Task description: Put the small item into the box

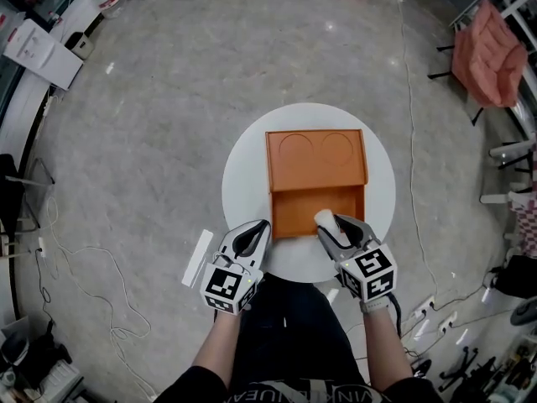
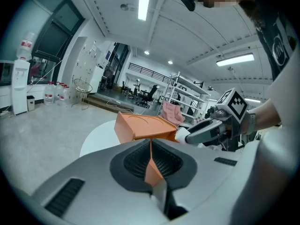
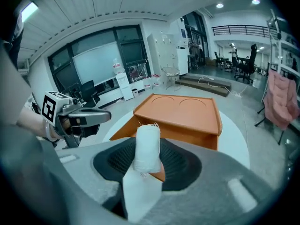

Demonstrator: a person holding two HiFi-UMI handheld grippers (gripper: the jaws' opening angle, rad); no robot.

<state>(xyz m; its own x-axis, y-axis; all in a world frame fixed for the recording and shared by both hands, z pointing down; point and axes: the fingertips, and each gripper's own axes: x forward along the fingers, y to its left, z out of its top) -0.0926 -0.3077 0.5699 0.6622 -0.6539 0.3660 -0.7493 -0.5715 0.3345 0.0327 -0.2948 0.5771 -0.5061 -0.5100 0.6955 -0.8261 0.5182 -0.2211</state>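
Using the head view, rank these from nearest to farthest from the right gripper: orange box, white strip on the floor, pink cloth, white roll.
1. white roll: clamped in the right gripper.
2. orange box: just ahead of it.
3. white strip: on the floor, off to the left.
4. pink cloth: far upper right.

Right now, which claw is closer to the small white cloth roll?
Right. The right claw is clamped on the small white cloth roll, over the open tray of the orange box. The left claw pinches the box's near left corner, apart from the roll.
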